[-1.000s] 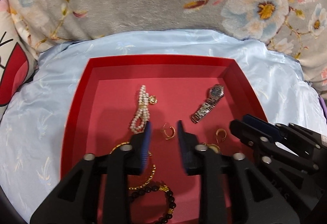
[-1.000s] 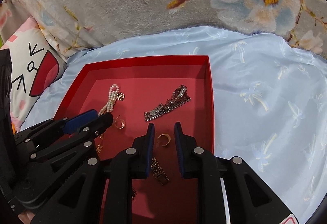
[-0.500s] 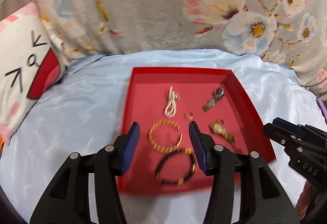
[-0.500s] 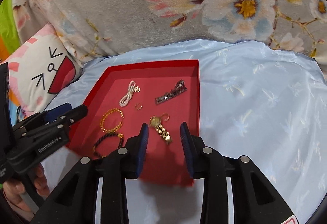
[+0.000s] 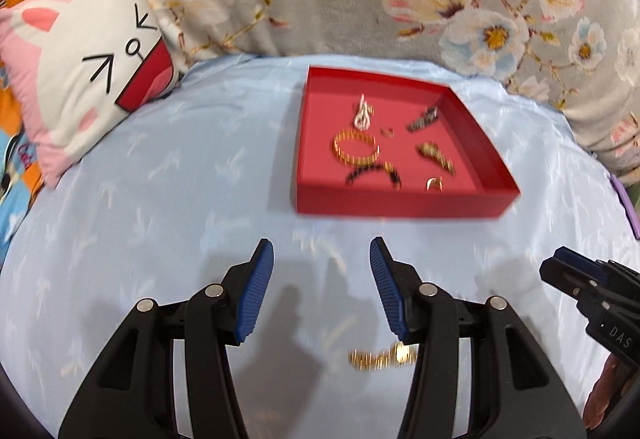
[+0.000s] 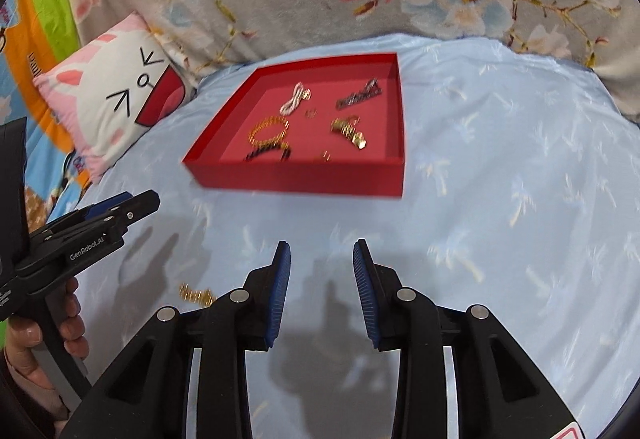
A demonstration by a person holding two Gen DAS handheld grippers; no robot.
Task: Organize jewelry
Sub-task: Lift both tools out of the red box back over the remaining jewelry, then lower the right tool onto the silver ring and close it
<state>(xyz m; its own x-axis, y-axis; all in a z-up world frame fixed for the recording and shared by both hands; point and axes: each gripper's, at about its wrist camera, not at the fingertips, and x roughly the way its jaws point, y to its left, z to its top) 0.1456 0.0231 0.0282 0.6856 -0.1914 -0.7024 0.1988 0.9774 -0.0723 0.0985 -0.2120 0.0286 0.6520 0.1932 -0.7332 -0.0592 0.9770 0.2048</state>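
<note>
Nearest me, a gold chain (image 5: 382,357) lay on the bed (image 5: 160,199), short of the tray (image 5: 400,205), likely my next pick. I held my left tool (image 5: 322,279) and right tool (image 6: 322,283) spread and empty, level, pointing trayward. Beyond, the tray held the other jewelry (image 5: 356,147).

A shallow red tray (image 5: 400,203) on the pale blue sheet holds a pearl strand (image 5: 363,113), a gold chain bracelet (image 5: 355,148), a dark bead bracelet (image 5: 374,173), a silver watch (image 5: 423,120), a gold watch (image 5: 436,155) and small gold earrings (image 5: 433,183), while another gold watch (image 5: 382,356) lies on the sheet well in front of the tray.
</note>
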